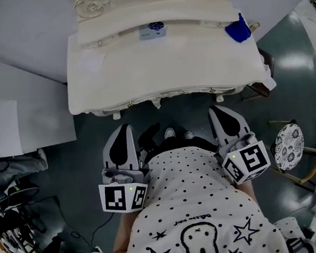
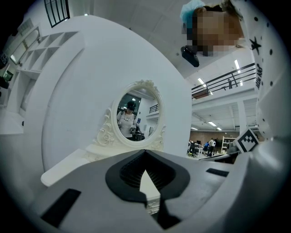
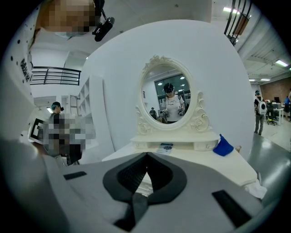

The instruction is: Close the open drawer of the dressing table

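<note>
We see a cream desk (image 1: 163,66) standing on the grey floor (image 1: 85,150). Two things lie on its top: a small blue-printed box (image 1: 152,29) at back centre, and a blue item (image 1: 239,30) – maybe cloth – near the back right corner.

A crumpled blue cloth (image 1: 239,30) lies at the back right, and a small box with blue print (image 1: 152,30) sits well to its left, near the middle. On the glossy grey floor (image 1: 91,135) to the right stands a stool (image 1: 288,147) with a round, black-and-white patterned seat on a wooden frame. To the left, white panels (image 1: 11,119) lie flat, with dark cables (image 1: 73,227) trailing nearby. Far off, a person with a backpack (image 3: 260,109) stands in the hall.
</note>
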Motion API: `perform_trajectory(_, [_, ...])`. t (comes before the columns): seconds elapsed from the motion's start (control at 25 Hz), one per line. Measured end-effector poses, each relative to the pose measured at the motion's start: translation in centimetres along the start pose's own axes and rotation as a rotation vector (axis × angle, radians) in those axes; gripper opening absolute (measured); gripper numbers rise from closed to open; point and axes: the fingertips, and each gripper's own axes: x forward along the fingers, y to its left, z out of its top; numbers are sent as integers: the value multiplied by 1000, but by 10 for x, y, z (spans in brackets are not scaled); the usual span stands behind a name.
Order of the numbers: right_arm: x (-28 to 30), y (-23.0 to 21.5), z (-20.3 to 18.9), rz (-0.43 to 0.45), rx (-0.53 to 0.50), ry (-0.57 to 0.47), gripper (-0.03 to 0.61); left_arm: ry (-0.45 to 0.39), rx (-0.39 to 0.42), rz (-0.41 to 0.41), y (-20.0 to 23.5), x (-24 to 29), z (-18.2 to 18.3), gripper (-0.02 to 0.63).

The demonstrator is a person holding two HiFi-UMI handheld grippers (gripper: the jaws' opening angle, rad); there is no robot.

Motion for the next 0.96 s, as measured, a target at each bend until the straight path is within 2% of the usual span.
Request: perform_trajectory(0.96, [-2, 10, -1, 8, -10, -6, 9, 0, 9, -22, 1, -6, 1, 12])
